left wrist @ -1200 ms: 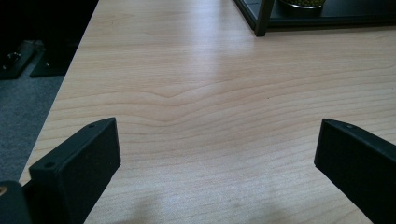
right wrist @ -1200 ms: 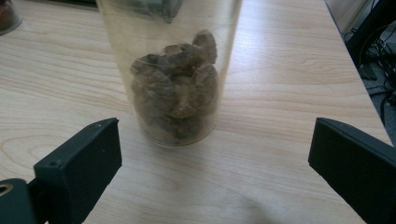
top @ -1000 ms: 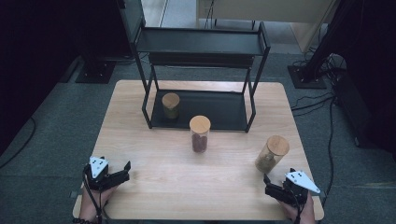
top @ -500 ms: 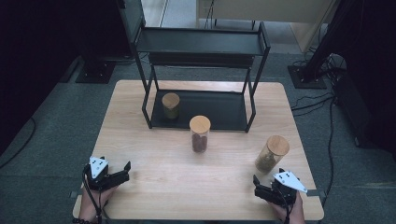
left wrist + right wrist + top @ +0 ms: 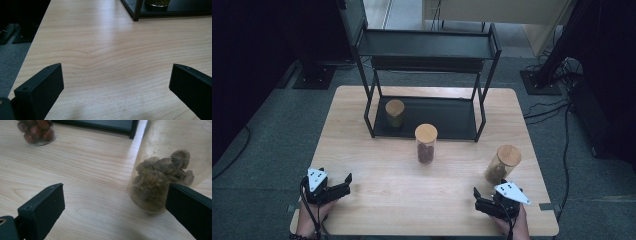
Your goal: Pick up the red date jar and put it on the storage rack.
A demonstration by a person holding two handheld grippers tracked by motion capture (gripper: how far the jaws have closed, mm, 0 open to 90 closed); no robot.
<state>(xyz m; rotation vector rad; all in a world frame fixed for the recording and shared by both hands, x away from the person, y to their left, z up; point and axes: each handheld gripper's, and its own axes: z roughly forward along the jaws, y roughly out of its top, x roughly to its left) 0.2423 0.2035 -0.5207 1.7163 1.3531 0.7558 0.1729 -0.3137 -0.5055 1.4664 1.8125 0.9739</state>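
Near the table's (image 5: 377, 195) right front, right claw (image 5: 113, 202) gaping empty toward mushroom jar (image 5: 165, 170), probably lining up a grasp; left claw (image 5: 116, 85) wide, empty, idle.

You stand at a light wooden table (image 5: 377, 195) set on grey carpet (image 5: 267, 165). A black metal shelf rack (image 5: 427, 45) rises at its far edge. Black stand bases (image 5: 314, 77) and loose cables (image 5: 562, 115) lie on the carpet, and the room's sides are dark.
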